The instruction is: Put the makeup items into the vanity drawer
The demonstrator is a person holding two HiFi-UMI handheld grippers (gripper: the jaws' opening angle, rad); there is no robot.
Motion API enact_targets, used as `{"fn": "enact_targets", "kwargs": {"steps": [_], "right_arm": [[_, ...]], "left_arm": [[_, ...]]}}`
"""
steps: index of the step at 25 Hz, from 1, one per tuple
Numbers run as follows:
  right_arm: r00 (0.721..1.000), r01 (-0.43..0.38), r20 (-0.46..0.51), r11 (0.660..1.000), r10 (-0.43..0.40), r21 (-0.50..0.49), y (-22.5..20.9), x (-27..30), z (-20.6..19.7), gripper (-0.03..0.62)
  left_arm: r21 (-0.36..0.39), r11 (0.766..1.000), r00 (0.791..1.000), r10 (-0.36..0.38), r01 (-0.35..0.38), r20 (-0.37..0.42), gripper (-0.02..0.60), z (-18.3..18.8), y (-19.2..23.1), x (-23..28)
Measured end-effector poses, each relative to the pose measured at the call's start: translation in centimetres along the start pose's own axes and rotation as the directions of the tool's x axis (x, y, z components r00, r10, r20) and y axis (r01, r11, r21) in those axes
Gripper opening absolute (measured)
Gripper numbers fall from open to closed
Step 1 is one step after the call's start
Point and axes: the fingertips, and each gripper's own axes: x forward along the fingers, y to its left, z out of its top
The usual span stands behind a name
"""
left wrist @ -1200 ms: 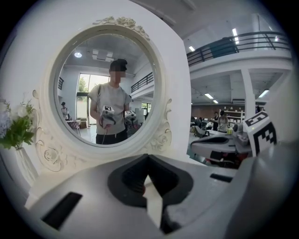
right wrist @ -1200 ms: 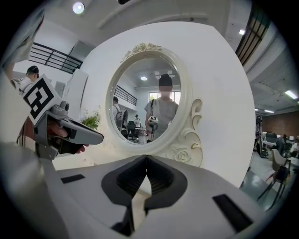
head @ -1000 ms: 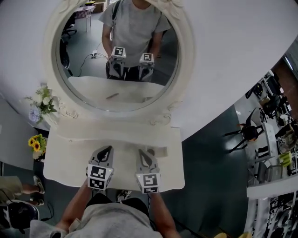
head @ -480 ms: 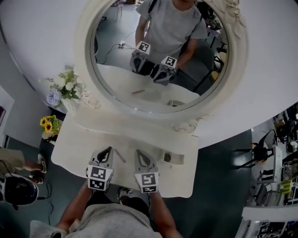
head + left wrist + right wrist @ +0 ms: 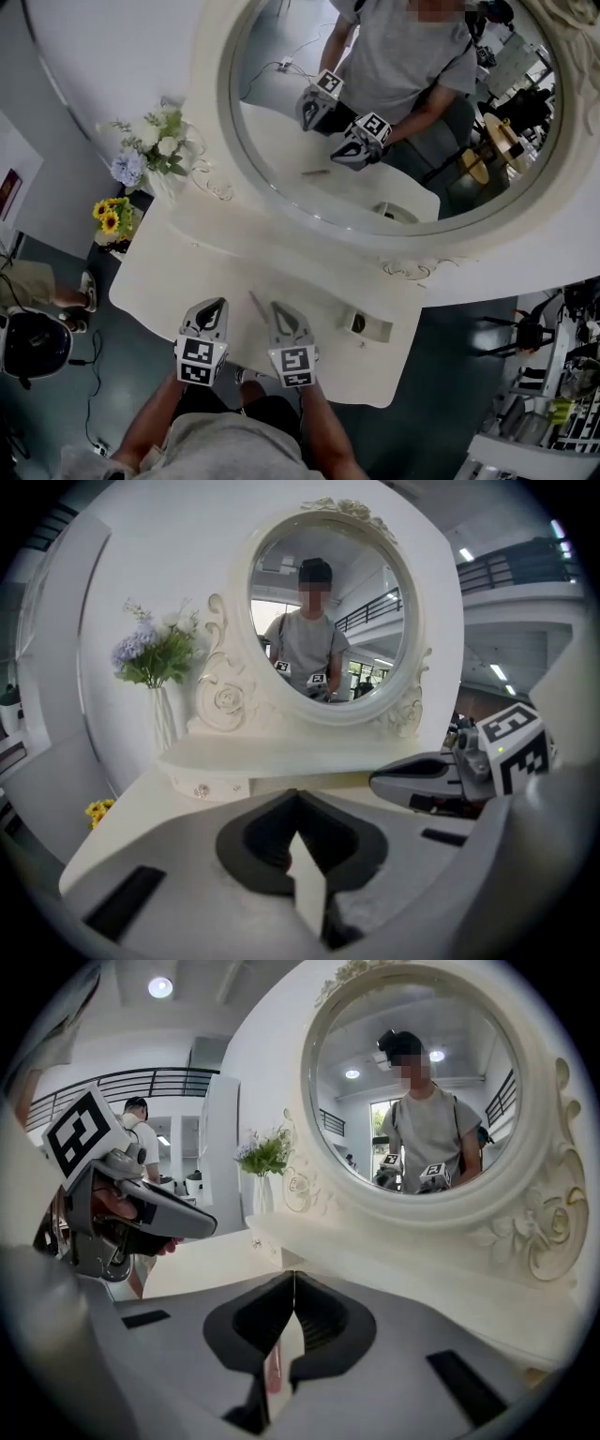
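I see both grippers low over the front of the white vanity table (image 5: 169, 272). The left gripper (image 5: 216, 307) has its jaws together with nothing between them. The right gripper (image 5: 279, 311) is also closed and empty. A thin makeup pencil (image 5: 255, 303) lies on the tabletop between the two grippers. A small pale container (image 5: 364, 324) lies further right, near the table edge.

Cream vanity top (image 5: 178, 272): pencil (image 5: 256, 305), small case (image 5: 365, 324)
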Motion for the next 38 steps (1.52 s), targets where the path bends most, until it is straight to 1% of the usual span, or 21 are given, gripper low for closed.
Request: {"fn": "enact_targets", "kwargs": {"steps": [3,10,17,18,19,20,21,23,27,30,32,35,38], "right_arm": [[0.999,-0.028,-0.038,1.0,0.027,-0.01,0.2,1.1,-1.6,0.015],[0.99,-0.078,-0.116,0.997,0.078,-0.002,1.0,2.9,-5.2,0.015],[0.974,-0.12,-0.196,0.993,0.118,-0.001,2.0,4.0,-7.7,0.021],[0.969,-0.129,-0.212,0.992,0.127,0.002,2.2,4.2,-8.1,0.054],[0.963,-0.141,-0.228,0.99,0.14,0.009,2.4,4.4,-8.4,0.111],[0.958,-0.152,-0.243,0.988,0.152,0.017,2.5,4.6,-8.8,0.146],[0.954,-0.16,-0.255,0.987,0.161,0.023,2.6,4.8,-9.1,0.164],[0.948,-0.167,-0.271,0.986,0.167,0.027,2.6,5.2,-9.7,0.173],[0.94,-0.162,-0.301,0.987,0.161,0.022,2.5,5.5,-10.5,0.173],[0.93,-0.173,-0.33,0.985,0.164,0.003,2.5,5.6,-11.1,0.172],[0.929,-0.178,-0.333,0.984,0.162,-0.017,2.6,5.8,-11.3,0.169],[0.927,-0.177,-0.343,0.983,0.152,-0.043,2.7,5.8,-11.2,0.123],[0.922,-0.176,-0.36,0.982,0.143,-0.061,2.7,5.8,-11.2,0.1]], "left_arm": [[-0.031,0.999,0.999,0.009,-0.009,-0.031,0.0,-1.9,0.4,0.5],[-0.054,0.998,0.996,0.009,-0.014,-0.083,0.0,-5.0,0.5,1.4],[-0.066,0.998,0.993,0.006,-0.014,-0.119,0.0,-6.7,0.6,1.3],[-0.064,0.998,0.992,0.006,-0.014,-0.123,0.0,-6.8,0.6,1.2],[-0.062,0.998,0.992,0.006,-0.014,-0.127,0.0,-6.9,0.7,1.2],[-0.061,0.998,0.991,0.006,-0.014,-0.13,0.0,-7.1,0.7,1.2],[-0.061,0.998,0.991,0.007,-0.015,-0.133,0.0,-7.1,0.7,1.2],[-0.059,0.998,0.991,0.006,-0.013,-0.133,0.0,-7.3,0.7,1.3],[-0.056,0.998,0.991,-0.001,-0.007,-0.136,0.0,-7.6,0.7,1.3],[-0.059,0.998,0.99,0.005,-0.014,-0.142,0.0,-7.8,1.1,1.1],[-0.06,0.998,0.99,0.01,-0.019,-0.143,0.0,-7.9,1.4,1.1],[-0.063,0.998,0.99,0.018,-0.027,-0.142,0.0,-7.9,1.7,1.0],[-0.065,0.997,0.99,0.022,-0.031,-0.14,0.0,-7.8,1.9,0.9]]}}
